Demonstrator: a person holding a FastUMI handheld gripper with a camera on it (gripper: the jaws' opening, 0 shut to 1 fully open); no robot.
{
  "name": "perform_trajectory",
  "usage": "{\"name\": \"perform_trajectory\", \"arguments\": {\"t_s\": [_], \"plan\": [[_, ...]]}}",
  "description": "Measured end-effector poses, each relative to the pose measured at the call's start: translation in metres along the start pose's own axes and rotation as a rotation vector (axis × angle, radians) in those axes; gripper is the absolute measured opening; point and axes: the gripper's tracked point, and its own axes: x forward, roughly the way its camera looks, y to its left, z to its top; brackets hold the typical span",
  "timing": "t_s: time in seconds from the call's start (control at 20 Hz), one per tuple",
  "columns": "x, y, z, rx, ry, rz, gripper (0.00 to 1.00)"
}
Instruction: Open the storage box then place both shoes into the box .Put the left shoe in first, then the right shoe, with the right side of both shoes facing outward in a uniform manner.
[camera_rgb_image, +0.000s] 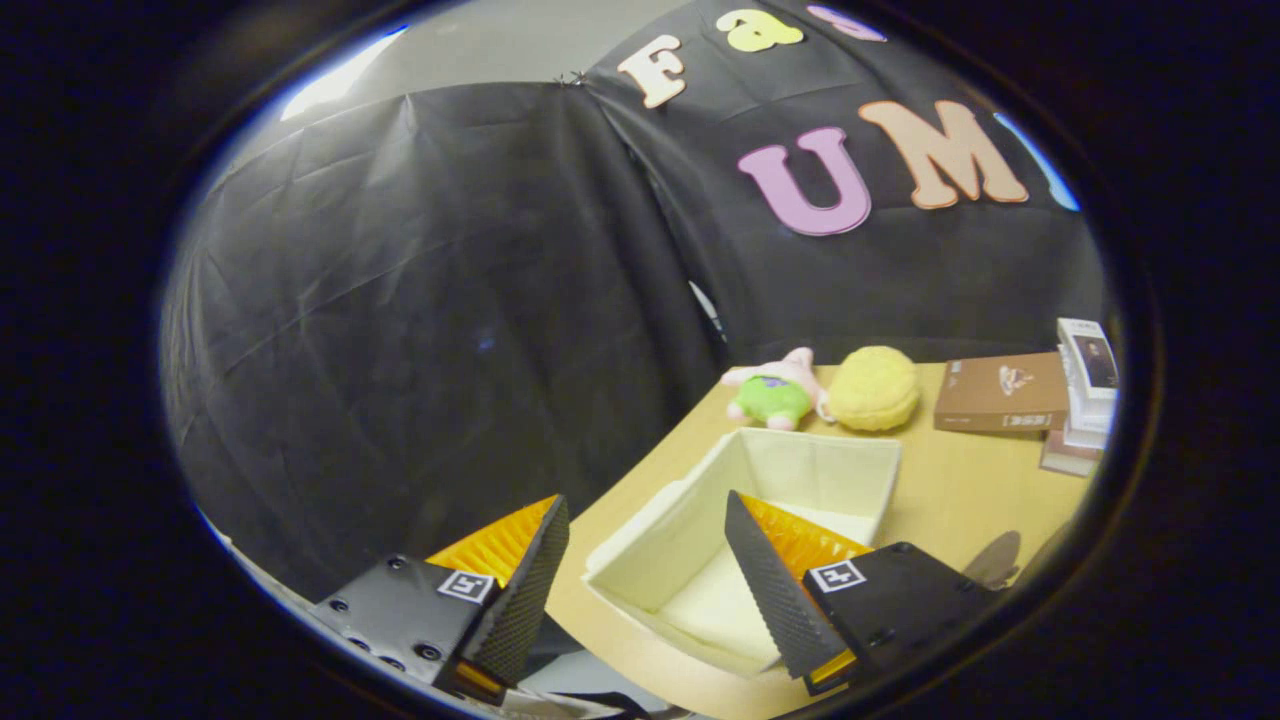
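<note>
Gripper (640, 590) fingers spread wide and empty, tilted above the cream storage box (700, 520), which sits open on the wooden table (960, 490) just ahead, its hollow bare, likely ready for the left shoe; no shoes seen.

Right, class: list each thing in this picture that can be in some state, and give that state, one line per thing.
storage box: open, upright, nothing visible inside.
gripper: fingers spread apart, holding nothing, over the box's near edge.
pink and green plush toy: lying on the table beyond the box.
yellow plush: resting beside it.
brown box: closed, lying flat.
</note>
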Motion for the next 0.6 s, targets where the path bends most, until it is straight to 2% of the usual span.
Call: {"name": "perform_trajectory", "arguments": {"t_s": [0.2,0.4,0.6], "plan": [[-0.039,-0.065,0.011,-0.047,-0.061,-0.132,0.99],[-0.081,-0.122,0.012,-0.076,-0.066,-0.244,0.99],[-0.114,-0.181,-0.001,-0.115,-0.076,-0.360,0.99]]}}
